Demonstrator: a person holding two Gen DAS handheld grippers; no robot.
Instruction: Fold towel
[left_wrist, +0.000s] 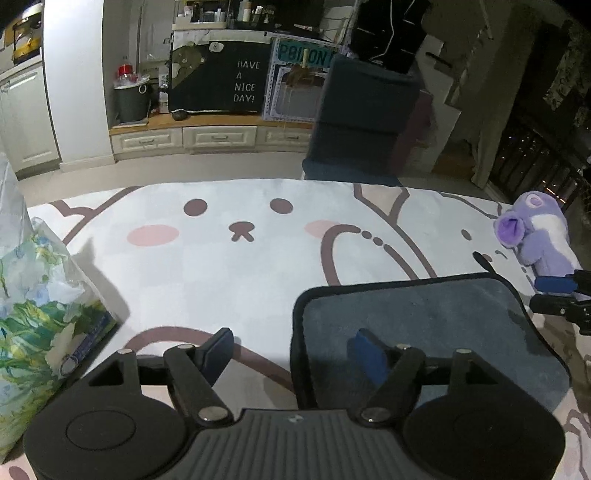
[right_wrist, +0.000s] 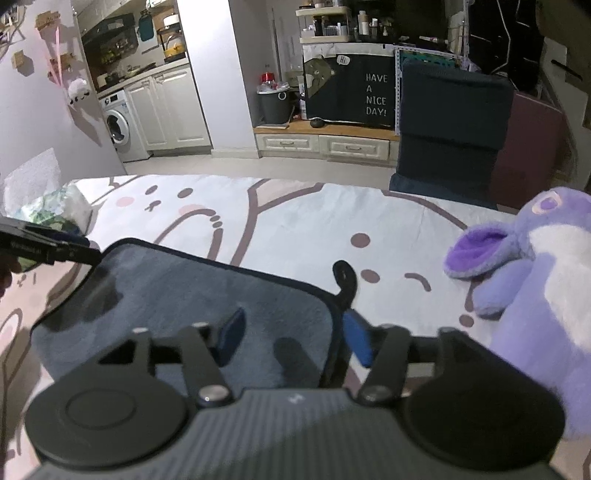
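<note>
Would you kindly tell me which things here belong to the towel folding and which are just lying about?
Job in hand:
- grey towel
- left claw, open
- right claw, open

Lying about:
- purple plush toy
- floral tissue pack
- cartoon bunny cover under everything

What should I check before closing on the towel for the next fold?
1. Left gripper open: ok.
2. Right gripper open: ok.
3. Each gripper straddles a near corner of the grey towel: ok.
4. Towel lying flat, no bunching: ok.
5. Purple plush toy off the towel: ok, but close to its right side.
6. Fingertips low enough to catch the towel's edge: cannot tell.
</note>
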